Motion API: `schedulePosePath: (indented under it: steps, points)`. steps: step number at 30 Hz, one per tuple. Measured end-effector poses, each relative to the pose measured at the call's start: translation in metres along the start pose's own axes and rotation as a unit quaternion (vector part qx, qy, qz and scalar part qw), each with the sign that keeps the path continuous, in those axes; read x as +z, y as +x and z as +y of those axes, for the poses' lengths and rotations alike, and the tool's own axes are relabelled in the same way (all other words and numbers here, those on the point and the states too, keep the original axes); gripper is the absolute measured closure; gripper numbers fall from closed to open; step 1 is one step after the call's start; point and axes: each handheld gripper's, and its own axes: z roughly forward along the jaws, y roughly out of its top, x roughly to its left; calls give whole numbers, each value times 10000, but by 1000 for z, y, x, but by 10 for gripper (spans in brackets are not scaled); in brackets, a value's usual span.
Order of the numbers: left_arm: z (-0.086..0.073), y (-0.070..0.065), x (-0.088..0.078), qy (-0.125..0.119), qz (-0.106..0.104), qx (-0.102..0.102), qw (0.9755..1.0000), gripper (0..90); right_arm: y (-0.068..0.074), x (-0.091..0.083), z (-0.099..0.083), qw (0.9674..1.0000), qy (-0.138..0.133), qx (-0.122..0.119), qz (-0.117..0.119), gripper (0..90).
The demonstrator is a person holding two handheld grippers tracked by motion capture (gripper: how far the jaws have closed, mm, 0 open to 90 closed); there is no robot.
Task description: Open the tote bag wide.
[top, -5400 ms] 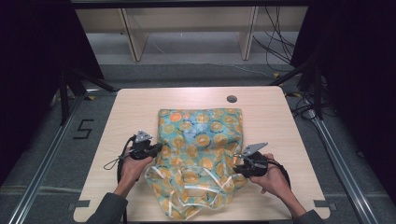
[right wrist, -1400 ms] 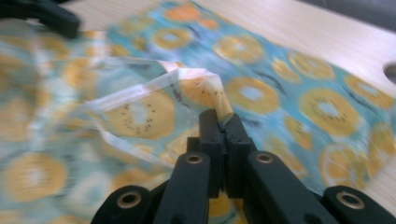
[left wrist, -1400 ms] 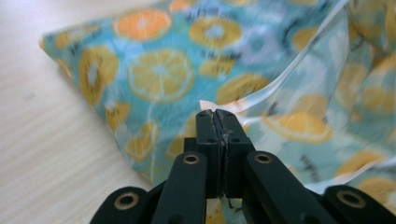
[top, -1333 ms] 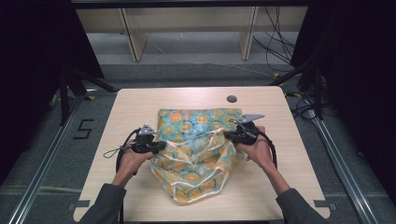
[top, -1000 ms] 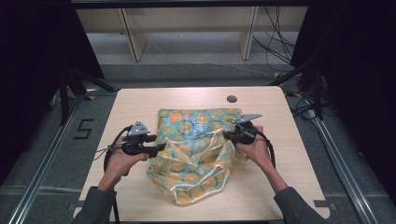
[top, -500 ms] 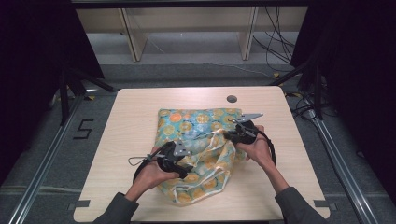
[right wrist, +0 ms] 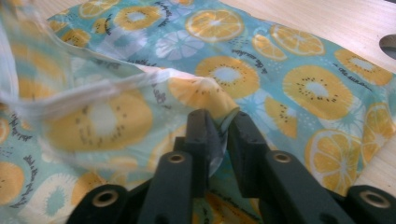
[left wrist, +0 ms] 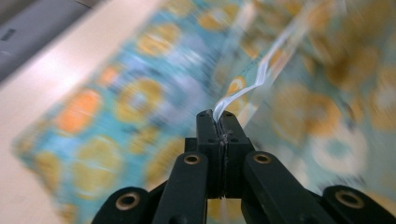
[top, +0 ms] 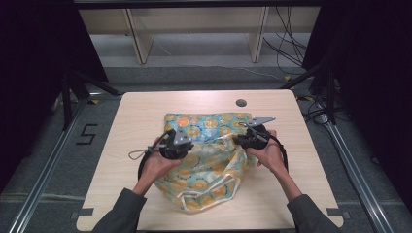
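A thin bag (top: 209, 162) printed with orange and kiwi slices lies crumpled on the wooden table (top: 136, 121). My left gripper (top: 188, 144) sits over the bag's left middle. In the left gripper view, blurred by motion, its jaws (left wrist: 216, 114) have just been closing and are shut on a white strip (left wrist: 261, 70) of the bag (left wrist: 116, 107). My right gripper (top: 237, 141) is at the bag's right edge. Its jaws (right wrist: 219, 116) have just been opening and stand slightly apart, with a folded corner of the bag (right wrist: 224, 74) loose between them.
A round hole (top: 241, 103) is cut in the table behind the bag, seen also as a hole (right wrist: 390, 44) in the right gripper view. Bare wood lies left, right and in front of the bag. Shelf legs and cables (top: 286, 43) stand beyond the far edge.
The left hand has moved right, from the bag's left edge onto its middle. The right hand has stayed at the bag's right edge. The bag's near part has bunched up a little.
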Motion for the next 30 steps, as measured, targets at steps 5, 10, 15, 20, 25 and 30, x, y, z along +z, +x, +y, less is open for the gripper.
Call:
schedulePosePath:
  steps: [5, 10, 15, 20, 25, 30]
  points:
    - [18, 46, 27, 386, 91, -718, 9966, 883, 4, -8, 4, 9997, -118, -117, -162, 621]
    - [5, 69, 56, 863, 79, -1095, 9902, 882, 12, -24, 11, 9989, -348, -240, -194, 602]
    - [-5, 72, 68, 859, -21, -1411, 9863, 880, 26, -28, 17, 9966, -446, -684, -108, 602]
    - [-6, 77, 61, 811, 3, -1434, 9863, 880, 37, -19, 20, 9951, -252, -946, -127, 551]
    - [-14, 81, 54, 782, 72, -1443, 9864, 877, 30, -7, 20, 9953, -171, -909, -290, 805]
    - [-22, 77, 43, 684, -208, -1326, 9886, 756, 6, 0, 18, 9971, -77, -559, -517, 888]
